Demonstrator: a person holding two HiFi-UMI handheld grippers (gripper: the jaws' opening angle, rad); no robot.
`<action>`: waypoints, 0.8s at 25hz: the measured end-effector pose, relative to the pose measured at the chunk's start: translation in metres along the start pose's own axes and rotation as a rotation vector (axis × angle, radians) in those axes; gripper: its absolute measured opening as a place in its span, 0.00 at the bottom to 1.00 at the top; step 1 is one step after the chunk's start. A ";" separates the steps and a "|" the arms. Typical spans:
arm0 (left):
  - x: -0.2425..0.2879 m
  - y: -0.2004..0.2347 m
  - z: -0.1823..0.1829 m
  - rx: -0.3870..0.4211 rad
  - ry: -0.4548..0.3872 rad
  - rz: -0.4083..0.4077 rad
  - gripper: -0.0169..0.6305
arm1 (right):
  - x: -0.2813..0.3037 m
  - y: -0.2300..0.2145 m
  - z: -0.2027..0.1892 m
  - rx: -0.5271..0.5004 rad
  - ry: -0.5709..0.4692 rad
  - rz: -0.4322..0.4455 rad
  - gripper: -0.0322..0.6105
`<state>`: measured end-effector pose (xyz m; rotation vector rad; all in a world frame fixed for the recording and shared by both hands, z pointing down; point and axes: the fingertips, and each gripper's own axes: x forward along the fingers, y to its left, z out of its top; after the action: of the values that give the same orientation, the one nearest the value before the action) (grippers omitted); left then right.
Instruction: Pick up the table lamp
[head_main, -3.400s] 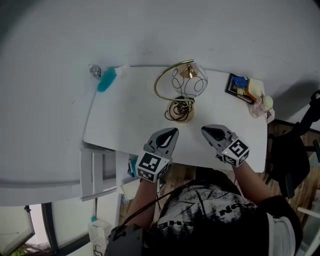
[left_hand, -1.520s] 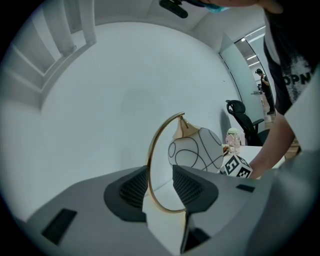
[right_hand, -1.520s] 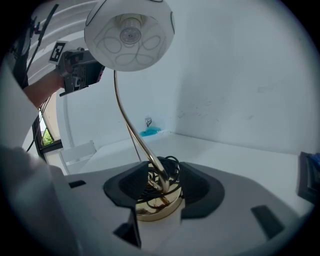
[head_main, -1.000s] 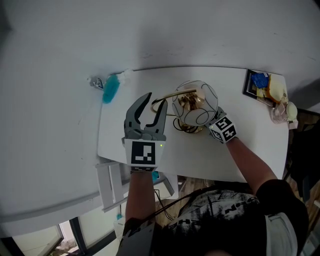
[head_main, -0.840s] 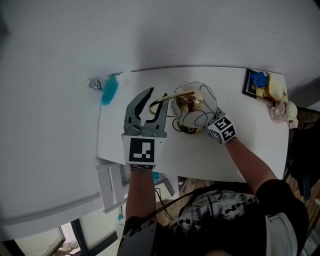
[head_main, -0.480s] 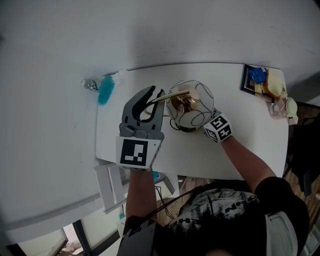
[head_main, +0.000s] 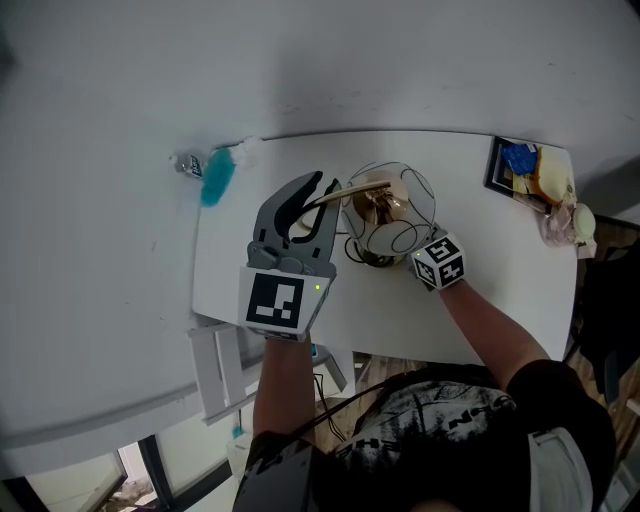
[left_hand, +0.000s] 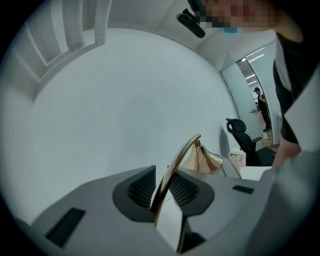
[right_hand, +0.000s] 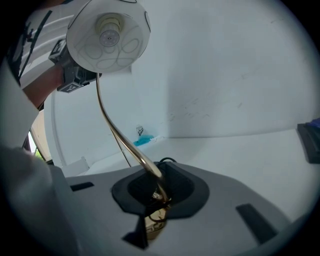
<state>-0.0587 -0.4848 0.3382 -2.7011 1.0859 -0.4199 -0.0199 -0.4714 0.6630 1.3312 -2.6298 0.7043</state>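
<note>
Gripping the curved gold arm of the table lamp (head_main: 388, 214), left claw (head_main: 323, 183) is clamped tight; right claw (right_hand: 159, 187) is closing, lower stem caught inside it. Lamp stands on the tabletop (head_main: 500, 275).

Noted right gripper (right_hand: 155, 192) low in frame, grey jaws closing, black pads nearly together on the table lamp (right_hand: 107, 125), pinched just above its brass base (right_hand: 154, 222). Traced gold stem (right_hand: 135, 155) from the pads up and leftward in a long curve to white globe shade (right_hand: 108, 35), high above the claw's left jaw. Logged thin black cord (right_hand: 122, 151) alongside the stem, looping just beyond the pads. Spotted left gripper (right_hand: 82, 75) and a hand (right_hand: 45, 87) up left, partly behind the shade. Beyond the claw, white table (right_hand: 240, 150) up to a pale wall (right_hand: 225, 65); small blue item (right_hand: 141, 139) far ahead, slightly left; dark flat thing (right_hand: 311, 142) far right.
</note>
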 end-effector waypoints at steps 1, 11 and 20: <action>-0.001 -0.001 0.000 -0.004 0.002 -0.002 0.16 | -0.001 0.000 0.000 0.000 0.002 -0.004 0.12; -0.029 -0.005 0.003 -0.119 -0.013 0.022 0.12 | -0.027 0.008 0.012 -0.039 -0.013 -0.019 0.12; -0.077 -0.012 0.024 -0.151 -0.101 0.050 0.09 | -0.055 0.046 0.022 -0.090 -0.032 0.015 0.12</action>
<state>-0.0964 -0.4205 0.3049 -2.7825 1.1985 -0.1975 -0.0203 -0.4172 0.6110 1.3107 -2.6643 0.5634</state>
